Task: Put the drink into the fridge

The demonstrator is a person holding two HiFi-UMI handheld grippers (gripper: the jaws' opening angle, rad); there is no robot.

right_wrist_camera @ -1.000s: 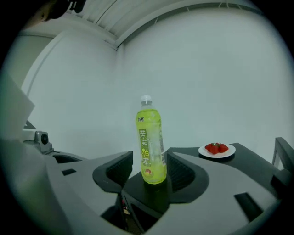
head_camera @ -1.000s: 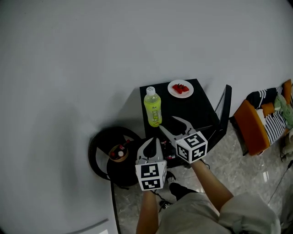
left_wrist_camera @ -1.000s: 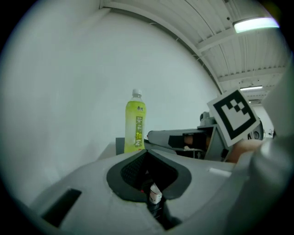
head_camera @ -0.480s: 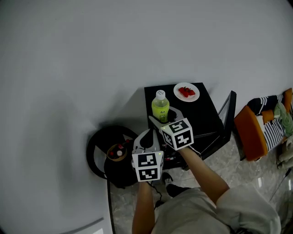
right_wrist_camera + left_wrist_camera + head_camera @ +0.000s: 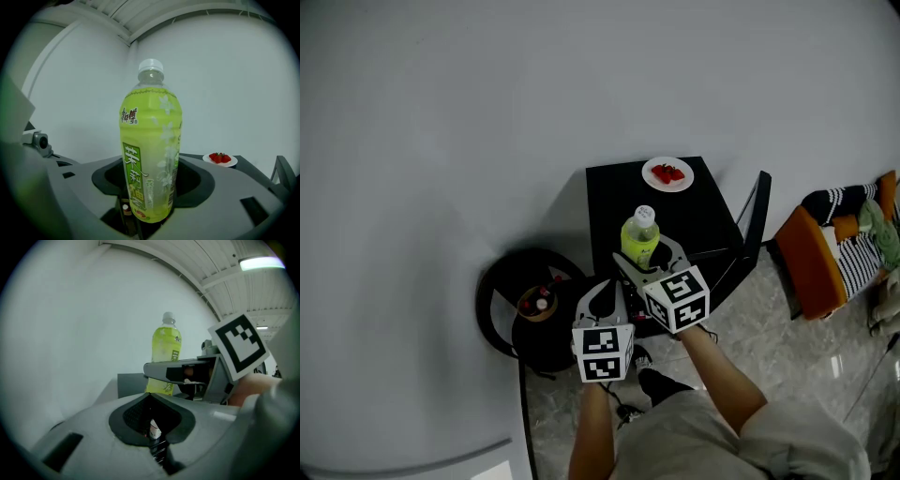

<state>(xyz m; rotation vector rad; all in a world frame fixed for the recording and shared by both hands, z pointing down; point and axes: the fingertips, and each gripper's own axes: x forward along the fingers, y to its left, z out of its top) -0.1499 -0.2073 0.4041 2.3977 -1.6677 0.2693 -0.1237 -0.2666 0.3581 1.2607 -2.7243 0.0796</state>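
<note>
Black table (image 5: 712, 214) against white wall (image 5: 487, 112); strawberry plate (image 5: 667, 174) at table's rear. Green tea bottle (image 5: 639, 238) upright near table's front, between right gripper (image 5: 648, 255) jaws, which are closing. Left gripper (image 5: 602, 292) beside table's front, jaws together.

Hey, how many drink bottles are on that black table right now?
1. The yellow-green plastic drink bottle with a white cap stands upright on the black table, between the closing jaws of the right gripper. None seems hidden there.

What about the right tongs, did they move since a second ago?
Yes. The right tongs went left toward the bottle standing on the black table: before they were beside it, now they sit around it, closing.
</note>
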